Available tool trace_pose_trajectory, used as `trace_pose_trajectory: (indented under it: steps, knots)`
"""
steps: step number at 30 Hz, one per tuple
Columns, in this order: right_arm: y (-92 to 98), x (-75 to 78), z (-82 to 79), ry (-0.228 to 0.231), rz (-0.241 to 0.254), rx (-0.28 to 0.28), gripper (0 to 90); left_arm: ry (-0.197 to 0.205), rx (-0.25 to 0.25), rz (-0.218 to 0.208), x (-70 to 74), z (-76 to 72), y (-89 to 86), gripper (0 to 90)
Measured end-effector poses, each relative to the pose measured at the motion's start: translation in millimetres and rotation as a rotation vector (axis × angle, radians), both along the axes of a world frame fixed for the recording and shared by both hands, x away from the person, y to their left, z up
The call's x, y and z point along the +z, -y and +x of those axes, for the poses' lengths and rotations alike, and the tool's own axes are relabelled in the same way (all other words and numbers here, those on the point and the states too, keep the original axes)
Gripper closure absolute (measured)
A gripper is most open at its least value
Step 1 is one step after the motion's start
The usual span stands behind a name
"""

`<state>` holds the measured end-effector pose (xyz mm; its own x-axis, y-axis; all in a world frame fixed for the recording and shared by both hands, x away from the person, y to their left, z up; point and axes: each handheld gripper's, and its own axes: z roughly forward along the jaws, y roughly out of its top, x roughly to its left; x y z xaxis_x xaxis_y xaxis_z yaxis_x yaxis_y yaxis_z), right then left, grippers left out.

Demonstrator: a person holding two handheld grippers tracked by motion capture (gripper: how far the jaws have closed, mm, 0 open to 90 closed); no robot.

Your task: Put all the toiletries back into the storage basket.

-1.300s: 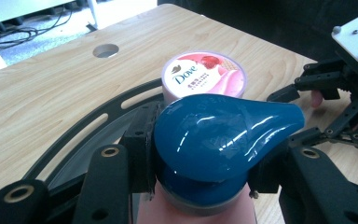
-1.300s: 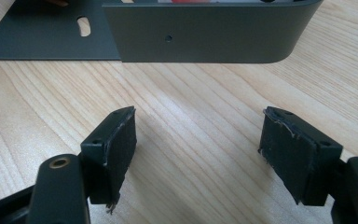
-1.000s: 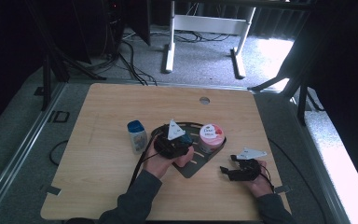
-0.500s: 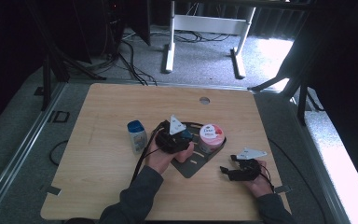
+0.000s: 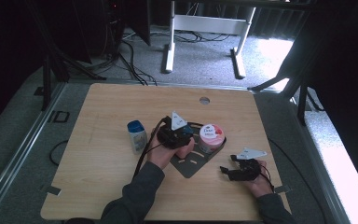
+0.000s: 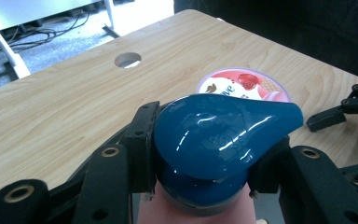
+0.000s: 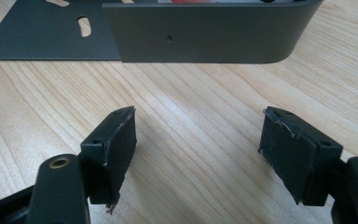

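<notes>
Nearest the person's edge of the pale wooden counter, the right gripper rests low on the wood, jaws spread wide with nothing between them, facing the dark grey metal tray with slotted base plate just ahead.

Left gripper: jaws clamped on the glossy dark-blue teardrop-shaped cap of a pink bottle, pads pressing its two sides. The bottle stands over the tray's flat plate, just beside the round pink-lidded cream tub sitting in the tray's walled end. A second, white bottle with blue cap stands apart on the wood, to the left.

Step in hand, as judged: placing the capped bottle into the tray next to the tub.

Next move calls for: lowering it upright without nudging the tub, confirming the base is seated, then parting the jaws. Right gripper could steady the tray.
</notes>
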<state>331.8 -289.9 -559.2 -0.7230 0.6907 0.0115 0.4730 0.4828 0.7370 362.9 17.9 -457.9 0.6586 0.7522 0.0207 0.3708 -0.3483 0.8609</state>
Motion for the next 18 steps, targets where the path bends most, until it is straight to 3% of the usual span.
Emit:
trace_pose_trajectory:
  steps: [18]
  knots:
    - [0.1,0.0,0.1,0.000,0.000,0.000,26.6,-0.001,0.022,-0.008,-2.1,15.7,5.1,53.0]
